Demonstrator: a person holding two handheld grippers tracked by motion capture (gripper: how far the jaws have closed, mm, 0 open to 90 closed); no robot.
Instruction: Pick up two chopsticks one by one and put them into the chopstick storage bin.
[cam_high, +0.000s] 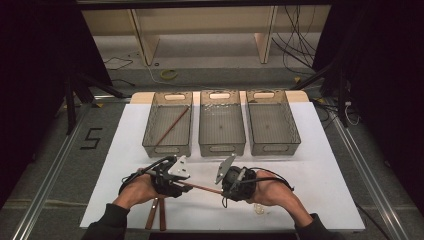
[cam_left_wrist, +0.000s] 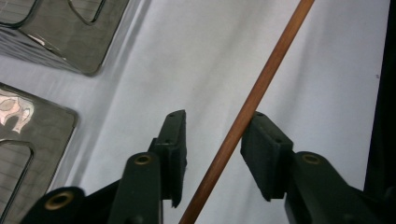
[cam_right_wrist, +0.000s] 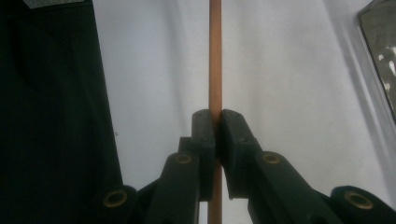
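Right claw is pinching the wooden stick steady so my left claw, half spread around it, can take over.

Held stick: reddish brown, plain. Two more sticks at the table's near edge: same brown, slightly darker. Three bins: smoky translucent grey, fine ribbed lines on the floors. Table cover: plain white. Both grippers, left gripper and right gripper: black, with brass-coloured rivets. Sleeves: dark.
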